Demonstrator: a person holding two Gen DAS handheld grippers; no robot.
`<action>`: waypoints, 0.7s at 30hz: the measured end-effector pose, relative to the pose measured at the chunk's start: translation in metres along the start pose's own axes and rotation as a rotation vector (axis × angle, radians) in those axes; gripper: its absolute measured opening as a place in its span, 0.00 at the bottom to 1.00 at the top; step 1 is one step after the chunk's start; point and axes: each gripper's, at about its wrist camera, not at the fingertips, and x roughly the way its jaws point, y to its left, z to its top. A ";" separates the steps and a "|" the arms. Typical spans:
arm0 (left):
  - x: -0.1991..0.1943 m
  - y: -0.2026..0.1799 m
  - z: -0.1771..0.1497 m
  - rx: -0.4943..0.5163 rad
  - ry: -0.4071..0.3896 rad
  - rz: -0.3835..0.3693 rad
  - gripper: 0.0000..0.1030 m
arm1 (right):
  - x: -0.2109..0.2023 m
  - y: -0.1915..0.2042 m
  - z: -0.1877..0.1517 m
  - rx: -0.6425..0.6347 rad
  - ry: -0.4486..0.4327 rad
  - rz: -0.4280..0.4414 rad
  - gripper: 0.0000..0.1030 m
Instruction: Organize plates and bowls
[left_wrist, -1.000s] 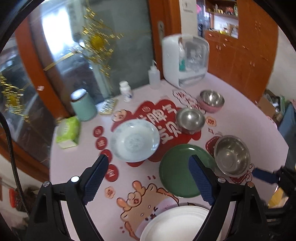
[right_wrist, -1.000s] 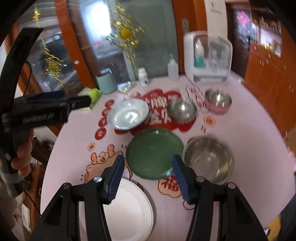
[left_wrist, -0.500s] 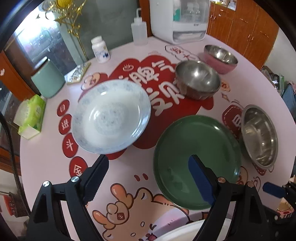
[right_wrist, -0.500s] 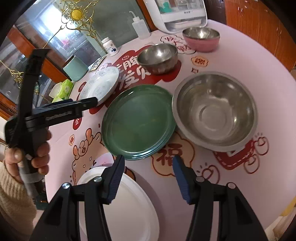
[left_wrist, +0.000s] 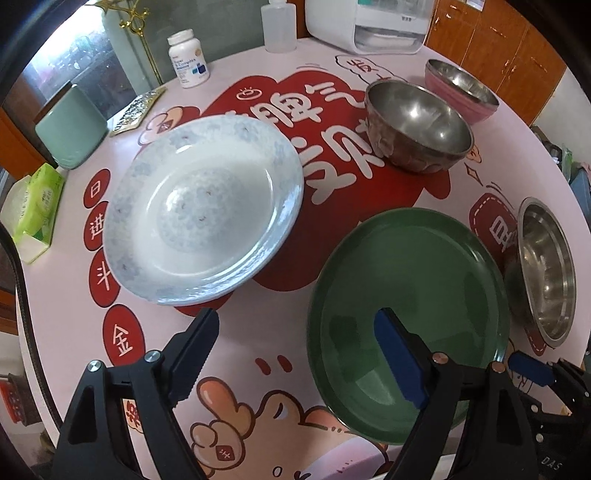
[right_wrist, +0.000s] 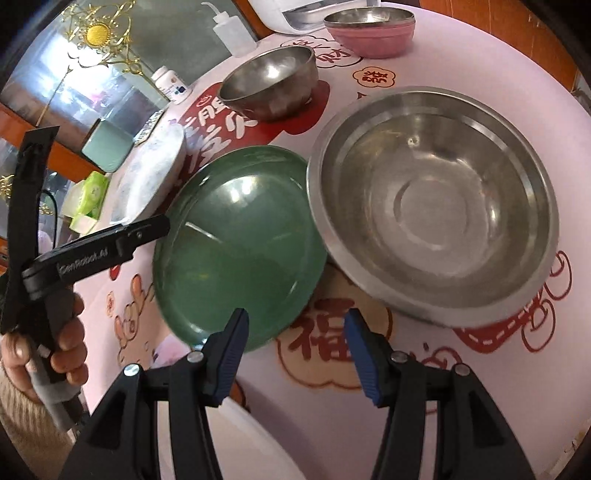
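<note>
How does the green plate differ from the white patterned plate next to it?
The green plate is one solid dark colour; the white patterned plate is pale with a faint blue floral print. The green plate is nearly flat with a low rim, while the white one dips into a deeper well. Both are round, empty, upright on the table, and untouched by either gripper.

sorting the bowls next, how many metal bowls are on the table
3: a wide shallow steel bowl right of the green plate, a smaller deep steel bowl behind it, a pink-sided steel-lined bowl farthest back. Others may sit out of frame.
</note>
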 end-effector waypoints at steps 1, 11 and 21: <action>0.002 -0.001 0.000 0.001 0.006 -0.004 0.79 | 0.001 0.001 0.001 0.000 0.000 -0.006 0.53; 0.018 0.005 0.001 -0.036 0.070 -0.064 0.54 | 0.011 0.005 0.011 -0.016 -0.013 -0.028 0.48; 0.027 0.006 0.000 -0.049 0.101 -0.130 0.22 | 0.015 0.006 0.015 -0.028 -0.015 -0.065 0.18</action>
